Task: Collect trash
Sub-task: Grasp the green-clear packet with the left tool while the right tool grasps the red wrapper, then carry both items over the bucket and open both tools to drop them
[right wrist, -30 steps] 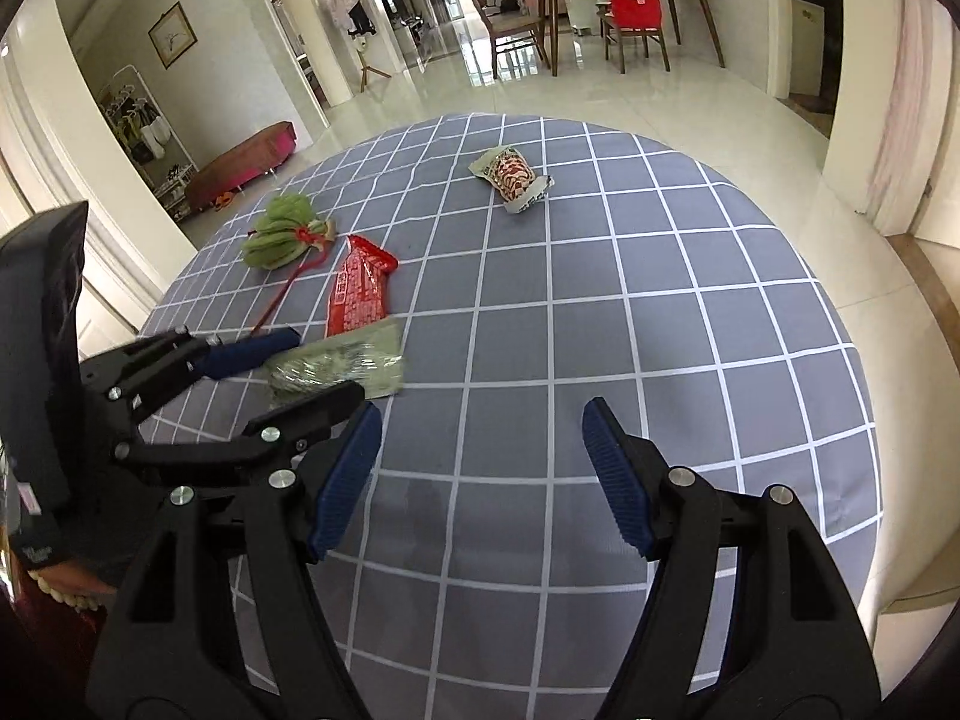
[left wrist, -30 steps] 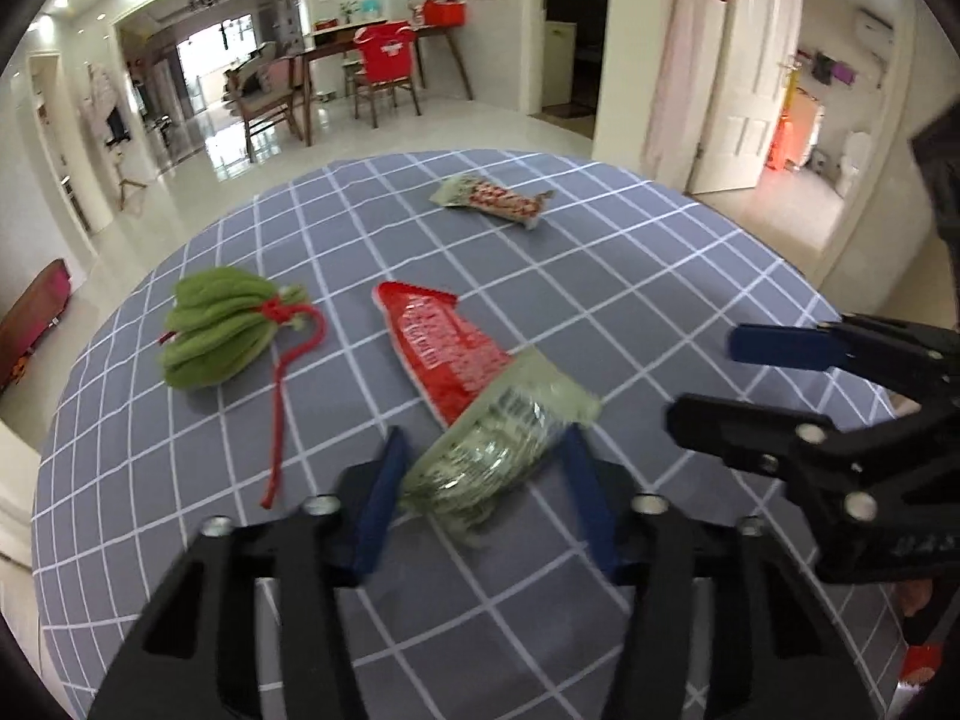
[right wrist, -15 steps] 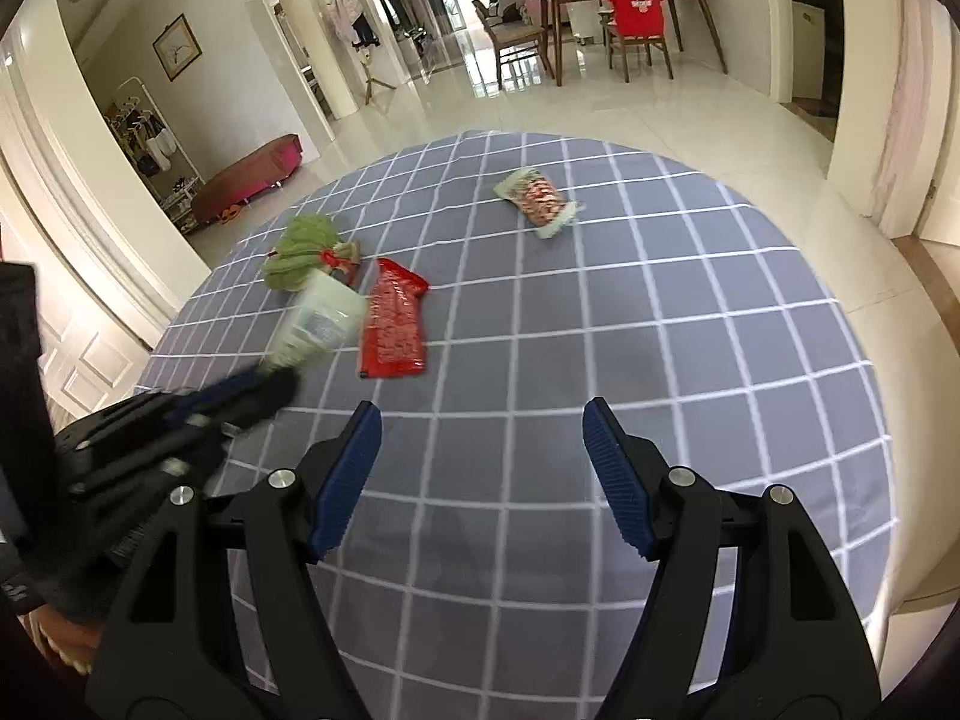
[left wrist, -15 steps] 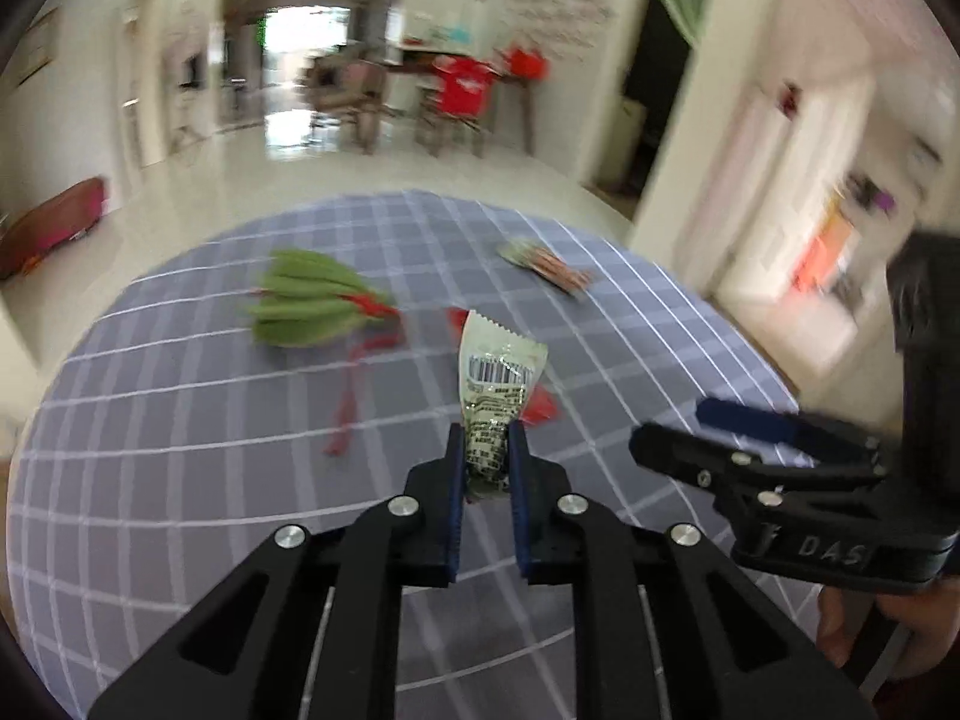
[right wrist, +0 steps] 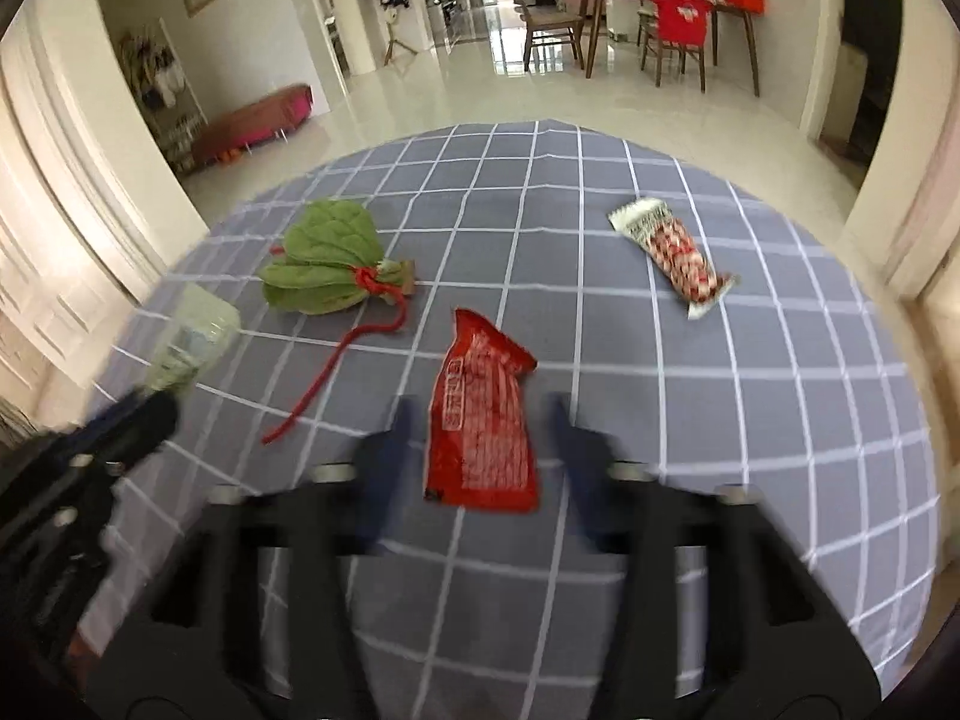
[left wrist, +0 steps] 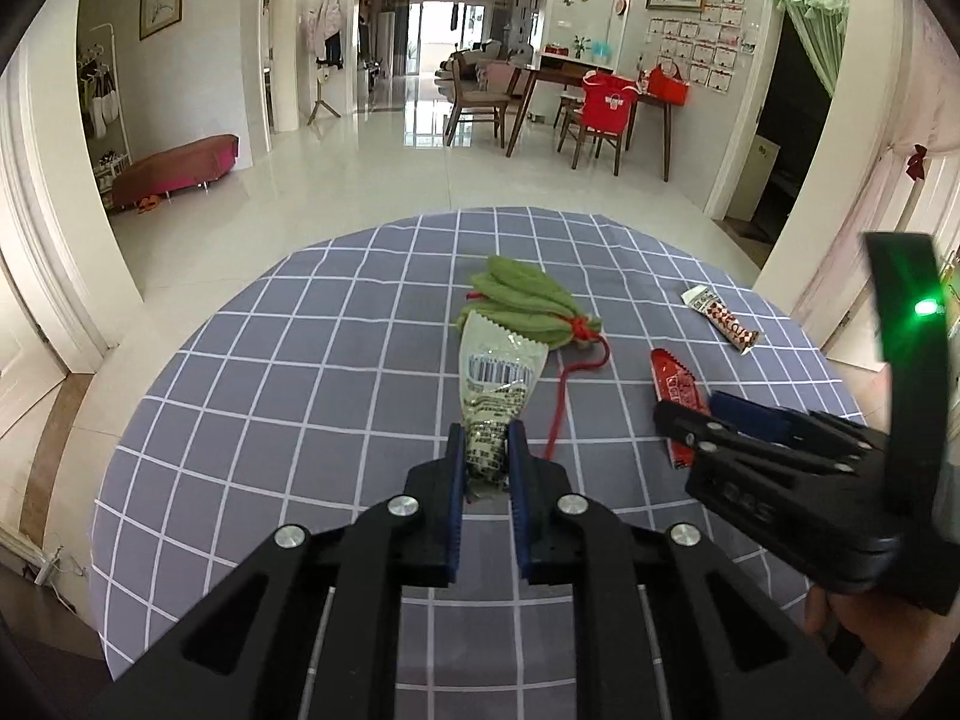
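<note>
My left gripper is shut on a pale green wrapper and holds it upright above the table. In the right wrist view that wrapper shows blurred at the left edge, above the left gripper. A red wrapper lies flat on the cloth between the fingers of my right gripper. Its jaws are closing, and a gap shows on each side of the wrapper. The left wrist view has the right gripper over the red wrapper.
A round table under a grey-blue checked cloth carries a green drawstring pouch with a red cord, and a white-and-red snack wrapper at the far right. Beyond the table's edge lies tiled floor, with chairs and a dining table at the back.
The left gripper closed on the pale green wrapper, lifted it off the cloth and rolled. The right gripper slid left over the red wrapper, and its jaws narrowed.
</note>
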